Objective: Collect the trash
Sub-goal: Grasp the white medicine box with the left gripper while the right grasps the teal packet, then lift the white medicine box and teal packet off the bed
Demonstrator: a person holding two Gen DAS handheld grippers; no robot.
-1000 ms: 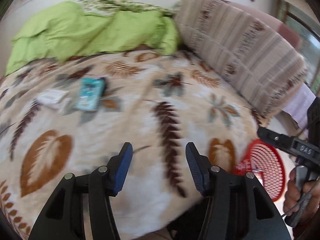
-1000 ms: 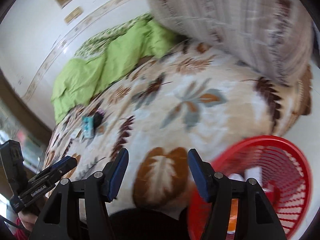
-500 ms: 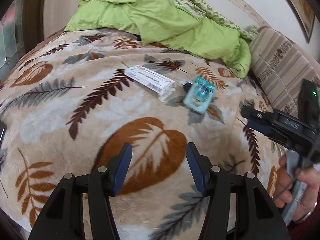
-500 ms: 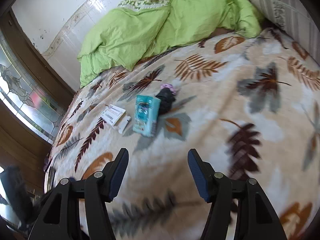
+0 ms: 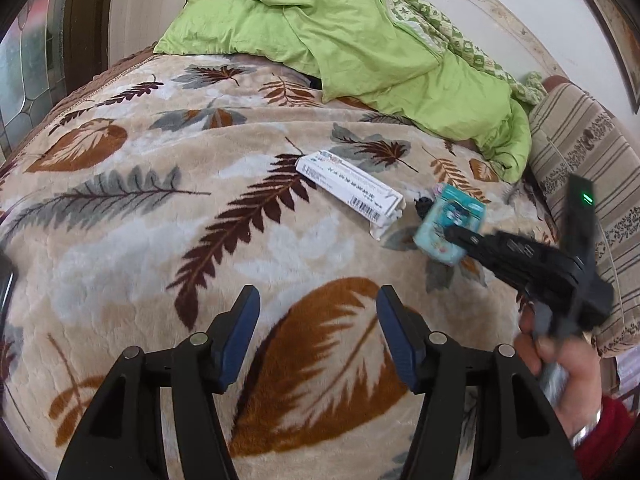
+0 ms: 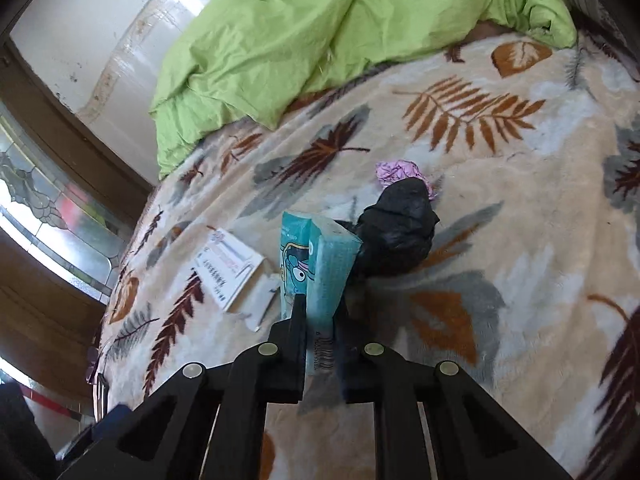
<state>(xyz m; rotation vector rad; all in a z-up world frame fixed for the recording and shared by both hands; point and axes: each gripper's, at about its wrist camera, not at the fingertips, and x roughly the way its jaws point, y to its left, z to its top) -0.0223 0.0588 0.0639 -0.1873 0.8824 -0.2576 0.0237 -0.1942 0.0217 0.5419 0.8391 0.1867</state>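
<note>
A teal carton [image 6: 320, 264] stands between my right gripper's [image 6: 320, 312] fingers, which are shut on its near end; it also shows in the left wrist view [image 5: 448, 224] with the right gripper [image 5: 460, 236] on it. A white barcode box [image 5: 348, 186] lies left of it on the leaf-print blanket [image 5: 200, 220], and shows in the right wrist view [image 6: 230, 268]. A black crumpled bag [image 6: 400, 228] and a pink wad [image 6: 400, 170] lie just behind the carton. My left gripper [image 5: 316, 320] is open and empty above the blanket, near the front.
A green duvet [image 5: 360, 40] is piled at the head of the bed. A striped bolster [image 5: 592, 184] lies along the right side. A stained-glass window and wooden frame [image 6: 48, 200] stand left of the bed.
My right gripper has moved forward to the teal carton and shut on it. The left gripper has drawn a little closer to the white box, still open.
</note>
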